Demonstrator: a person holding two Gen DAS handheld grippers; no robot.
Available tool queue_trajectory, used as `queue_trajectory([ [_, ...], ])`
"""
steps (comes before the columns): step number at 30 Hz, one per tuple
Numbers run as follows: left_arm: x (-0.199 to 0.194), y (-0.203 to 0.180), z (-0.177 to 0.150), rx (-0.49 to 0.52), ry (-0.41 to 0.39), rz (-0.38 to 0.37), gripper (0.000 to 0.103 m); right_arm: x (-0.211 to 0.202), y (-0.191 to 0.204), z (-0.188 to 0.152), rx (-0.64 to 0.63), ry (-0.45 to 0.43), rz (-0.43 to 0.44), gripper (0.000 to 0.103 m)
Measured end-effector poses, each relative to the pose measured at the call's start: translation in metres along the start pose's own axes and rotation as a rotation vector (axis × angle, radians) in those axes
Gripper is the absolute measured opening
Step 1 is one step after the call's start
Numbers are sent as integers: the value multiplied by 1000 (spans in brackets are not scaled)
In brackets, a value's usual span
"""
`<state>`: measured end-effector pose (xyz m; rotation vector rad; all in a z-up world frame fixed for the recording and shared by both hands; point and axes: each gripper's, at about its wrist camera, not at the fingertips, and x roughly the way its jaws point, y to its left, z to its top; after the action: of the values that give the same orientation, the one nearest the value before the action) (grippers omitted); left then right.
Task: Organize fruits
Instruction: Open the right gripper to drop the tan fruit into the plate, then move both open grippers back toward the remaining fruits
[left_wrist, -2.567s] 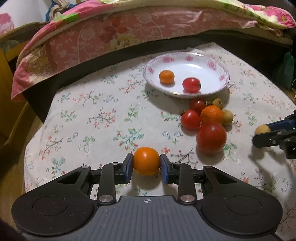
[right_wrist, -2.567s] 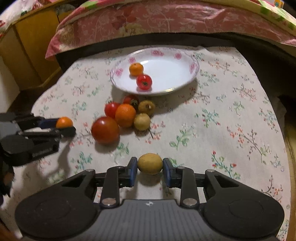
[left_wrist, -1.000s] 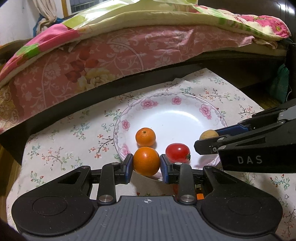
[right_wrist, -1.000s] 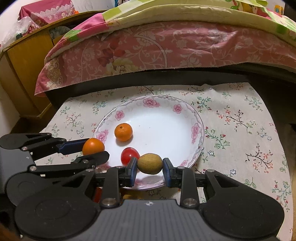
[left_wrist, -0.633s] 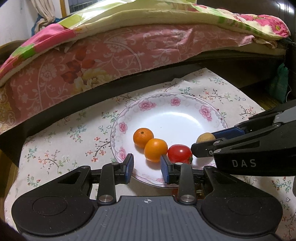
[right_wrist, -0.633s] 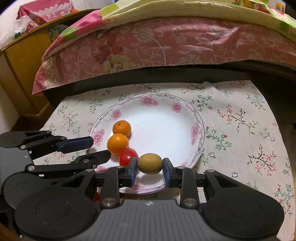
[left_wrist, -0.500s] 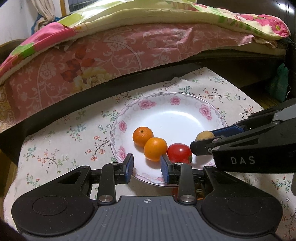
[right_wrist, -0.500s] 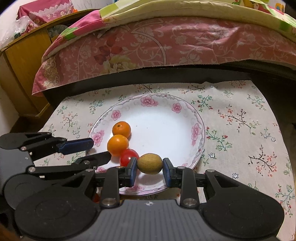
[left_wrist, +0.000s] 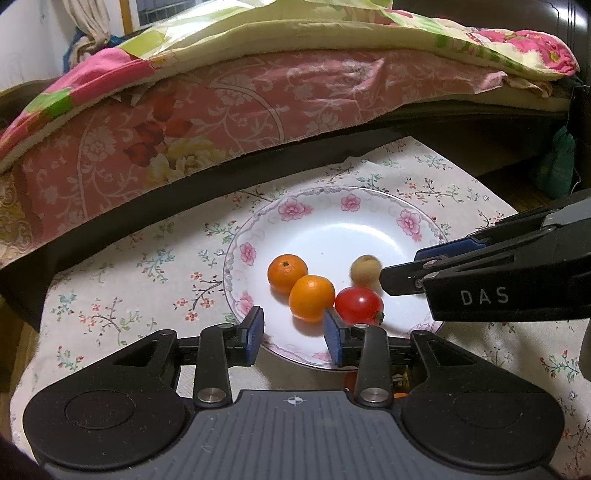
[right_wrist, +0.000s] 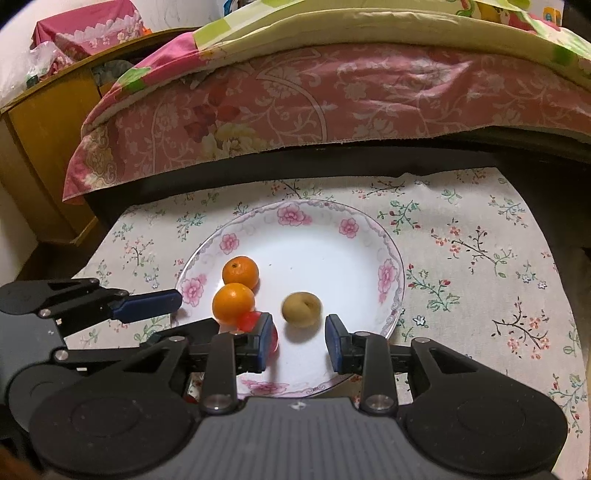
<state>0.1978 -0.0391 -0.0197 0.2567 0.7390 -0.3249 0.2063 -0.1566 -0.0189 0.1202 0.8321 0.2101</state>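
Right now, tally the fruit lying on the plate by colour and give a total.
Orange: 2, far orange and near orange
Red: 1, tomato
Yellow-brown: 1, brownish fruit
Total: 4 on the plate

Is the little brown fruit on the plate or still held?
On the plate: the brown fruit lies free, beyond the right tool's open pads.

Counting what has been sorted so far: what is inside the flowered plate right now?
The plate holds two oranges, a red tomato and a yellow-brown fruit. Gripper bodies hide its near rim.
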Motion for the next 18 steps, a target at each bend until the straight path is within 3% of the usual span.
queue_trajectory([
  [18, -39, -3, -6, 30, -20, 11, 59, -28, 9, -8, -1, -14, 11, 37],
])
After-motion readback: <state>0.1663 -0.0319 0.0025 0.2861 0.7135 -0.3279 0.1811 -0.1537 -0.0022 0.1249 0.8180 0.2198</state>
